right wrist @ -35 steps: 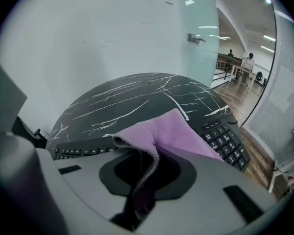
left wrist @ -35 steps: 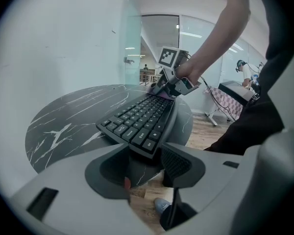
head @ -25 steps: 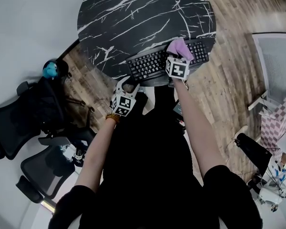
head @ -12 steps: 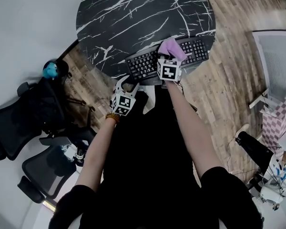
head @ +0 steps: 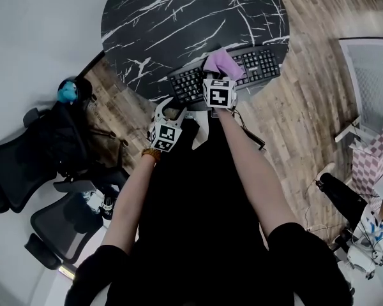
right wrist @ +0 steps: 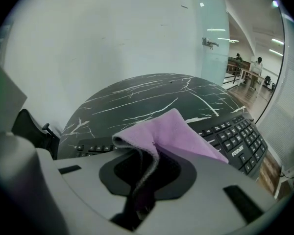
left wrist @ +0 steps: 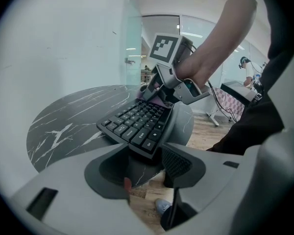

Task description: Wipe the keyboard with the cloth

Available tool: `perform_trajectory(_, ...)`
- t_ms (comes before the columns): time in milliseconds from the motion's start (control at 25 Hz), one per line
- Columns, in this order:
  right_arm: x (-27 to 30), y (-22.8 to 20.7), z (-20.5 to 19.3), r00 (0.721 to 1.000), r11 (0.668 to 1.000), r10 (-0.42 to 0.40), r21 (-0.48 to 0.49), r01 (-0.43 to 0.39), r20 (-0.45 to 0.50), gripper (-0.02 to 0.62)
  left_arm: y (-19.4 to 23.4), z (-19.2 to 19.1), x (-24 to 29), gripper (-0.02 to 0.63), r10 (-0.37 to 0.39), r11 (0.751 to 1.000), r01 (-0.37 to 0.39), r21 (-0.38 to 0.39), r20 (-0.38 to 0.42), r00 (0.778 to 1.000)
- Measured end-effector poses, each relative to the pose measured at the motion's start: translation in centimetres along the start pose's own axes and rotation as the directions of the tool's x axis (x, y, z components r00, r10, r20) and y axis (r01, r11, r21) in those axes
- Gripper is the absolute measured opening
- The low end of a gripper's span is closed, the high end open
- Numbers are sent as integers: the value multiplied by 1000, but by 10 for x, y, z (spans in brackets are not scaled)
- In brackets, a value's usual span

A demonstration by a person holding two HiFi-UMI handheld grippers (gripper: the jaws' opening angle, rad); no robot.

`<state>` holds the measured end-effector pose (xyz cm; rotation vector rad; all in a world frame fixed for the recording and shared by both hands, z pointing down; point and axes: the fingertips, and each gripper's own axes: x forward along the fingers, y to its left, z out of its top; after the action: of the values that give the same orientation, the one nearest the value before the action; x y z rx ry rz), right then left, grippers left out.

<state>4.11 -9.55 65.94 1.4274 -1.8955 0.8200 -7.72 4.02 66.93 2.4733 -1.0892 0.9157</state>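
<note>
A black keyboard (head: pixel 258 62) lies along the near edge of a round black marble table (head: pixel 179 18). My right gripper (head: pixel 218 76) is shut on a lilac cloth (head: pixel 222 62), which drapes over the middle of the keys. In the right gripper view the cloth (right wrist: pixel 176 133) runs from between the jaws out onto the keyboard (right wrist: pixel 240 136). My left gripper (head: pixel 170 109) stands open at the keyboard's left end. In the left gripper view the keyboard's near corner (left wrist: pixel 142 143) and the table's rim sit just past its jaws, with the pads (left wrist: pixel 176 163) not pressing on either.
Black office chairs (head: pixel 25 164) stand at the left, with a blue object (head: pixel 67 93) on a stand near them. A white desk (head: pixel 370 75) and a checkered pink item (head: pixel 370 164) are at the right. Wooden floor surrounds the table.
My right gripper has slid leftward along the keyboard with the cloth, from the right part of the keys to the middle. The left gripper has stayed at the left end.
</note>
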Motion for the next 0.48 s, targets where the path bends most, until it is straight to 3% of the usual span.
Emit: perform_trajectory(480, -2, 39, -5, 997, 994, 81, -76, -81, -11, 60, 0, -1, 0, 203, 6, 1000, -6, -3, -3, 1000)
